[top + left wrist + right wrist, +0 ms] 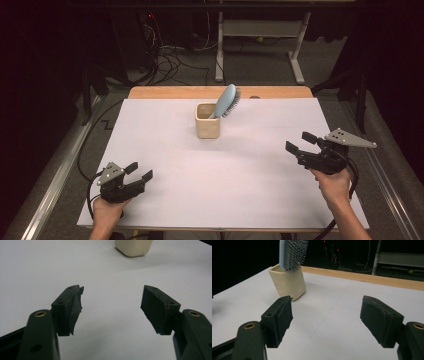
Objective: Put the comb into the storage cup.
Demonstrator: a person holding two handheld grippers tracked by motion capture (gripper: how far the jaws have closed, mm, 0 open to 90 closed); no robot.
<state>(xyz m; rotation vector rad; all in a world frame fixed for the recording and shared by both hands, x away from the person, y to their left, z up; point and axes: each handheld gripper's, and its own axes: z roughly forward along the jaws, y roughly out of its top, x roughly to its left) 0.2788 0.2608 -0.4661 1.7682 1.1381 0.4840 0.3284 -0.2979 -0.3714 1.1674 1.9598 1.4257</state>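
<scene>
Blue hairbrush (pixel 228 101) in cup (pixel 207 126), beyond open jaws

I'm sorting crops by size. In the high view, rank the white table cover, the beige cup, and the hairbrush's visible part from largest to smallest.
1. White table cover, by far the largest.
2. Beige cup.
3. Blue hairbrush, visible part; close to the cup in size, so this order is unsure.
</scene>
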